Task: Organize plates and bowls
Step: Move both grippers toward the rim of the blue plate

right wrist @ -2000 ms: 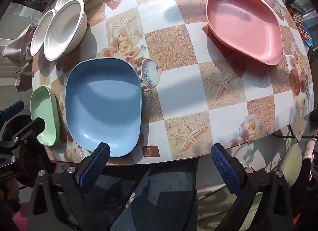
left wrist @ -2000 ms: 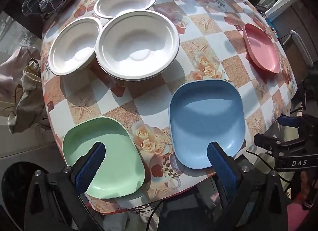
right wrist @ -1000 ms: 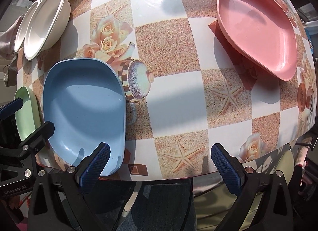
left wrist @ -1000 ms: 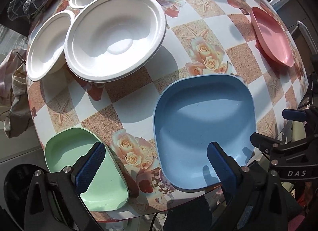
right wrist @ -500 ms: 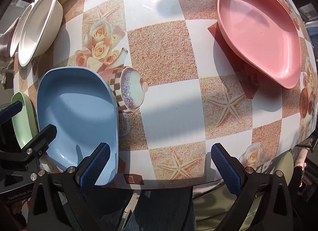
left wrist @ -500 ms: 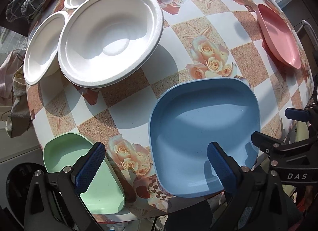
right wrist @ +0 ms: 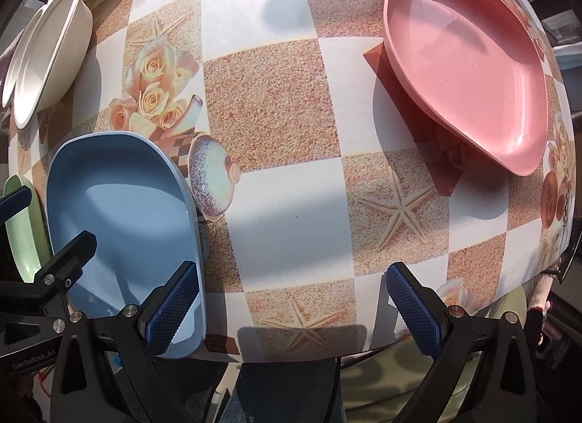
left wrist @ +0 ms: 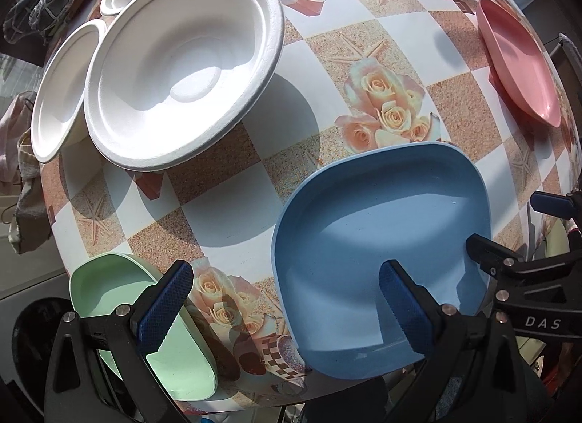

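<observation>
A blue plate [left wrist: 382, 226] lies at the table's near edge, also in the right wrist view [right wrist: 120, 212]. A green plate [left wrist: 120, 299] lies to its left, a pink plate [right wrist: 469, 62] at the far right. A large white bowl [left wrist: 182, 66] and two smaller white bowls [left wrist: 62, 91] sit at the far left. My left gripper [left wrist: 283, 310] is open, one finger over the blue plate's near rim. My right gripper [right wrist: 294, 310] is open over the table edge, its left finger beside the blue plate.
The round table [right wrist: 269, 102] has a checkered cloth with roses and starfish. A bundle of cloth [left wrist: 32, 4] lies at the far left edge. A bag [left wrist: 22, 175] hangs beside the table on the left.
Both grippers have moved forward and lower toward the table. The blue plate and the white bowls now look larger. Nothing has been taken hold of.
</observation>
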The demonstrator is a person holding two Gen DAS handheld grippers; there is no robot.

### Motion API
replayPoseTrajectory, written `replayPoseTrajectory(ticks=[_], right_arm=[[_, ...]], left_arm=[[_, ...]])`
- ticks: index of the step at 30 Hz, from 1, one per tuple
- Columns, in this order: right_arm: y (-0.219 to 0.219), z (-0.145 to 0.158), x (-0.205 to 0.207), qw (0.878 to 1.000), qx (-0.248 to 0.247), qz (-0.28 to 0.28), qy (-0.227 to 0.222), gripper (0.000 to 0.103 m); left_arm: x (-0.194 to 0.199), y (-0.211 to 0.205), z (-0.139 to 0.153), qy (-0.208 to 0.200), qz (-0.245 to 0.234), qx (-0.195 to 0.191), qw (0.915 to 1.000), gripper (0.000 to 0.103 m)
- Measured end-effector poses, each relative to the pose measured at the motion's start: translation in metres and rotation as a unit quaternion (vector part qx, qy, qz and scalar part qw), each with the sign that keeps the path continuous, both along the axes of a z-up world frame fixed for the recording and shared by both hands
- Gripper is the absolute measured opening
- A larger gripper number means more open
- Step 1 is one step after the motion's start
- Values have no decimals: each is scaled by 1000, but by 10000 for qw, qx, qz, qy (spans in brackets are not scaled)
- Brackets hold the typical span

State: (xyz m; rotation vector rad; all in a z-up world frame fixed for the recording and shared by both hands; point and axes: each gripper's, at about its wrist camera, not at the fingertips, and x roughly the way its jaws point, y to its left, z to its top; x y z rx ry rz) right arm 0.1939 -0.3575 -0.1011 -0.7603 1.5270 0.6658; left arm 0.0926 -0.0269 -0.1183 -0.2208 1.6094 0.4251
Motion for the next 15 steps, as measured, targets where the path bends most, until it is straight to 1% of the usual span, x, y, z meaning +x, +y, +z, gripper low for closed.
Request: replayPoseTrajectory(ticks=[1,2,4,6,7,8,9,12,15], right_arm=[[-1,1,6,9999,-11,32,-98,102],[-3,7,17,9994,-78,60,-317,102],[-7,11,30,9987,-113,-8,-488,102],[-14,13,46,9991,-50,-198,-362,102],[-17,14,52,9993,26,-296,-215,102],[-18,6,51,9992,107,-371,56,102],[-20,4,54,9991,120,-380,113,102],[-24,2,60,9994,195,-217,188,102],[-24,4,63,9997,217,-96,96,102]], left_arm=[[2,-1,0,-3,6,-16,10000,102],[4,-2,0,-11,7,-24,10000,102],[11,-2,-5,-80,-9,-73,9999,102],[16,-4,-9,-86,-34,-101,9999,102],[17,-5,-11,-70,-26,-114,9999,102],[18,-6,-14,-51,6,-155,9999,102],[18,-6,-16,-33,58,-204,9998,102],[16,-1,-23,-52,253,-315,9992,102],[18,5,-27,-152,450,-459,9978,102]])
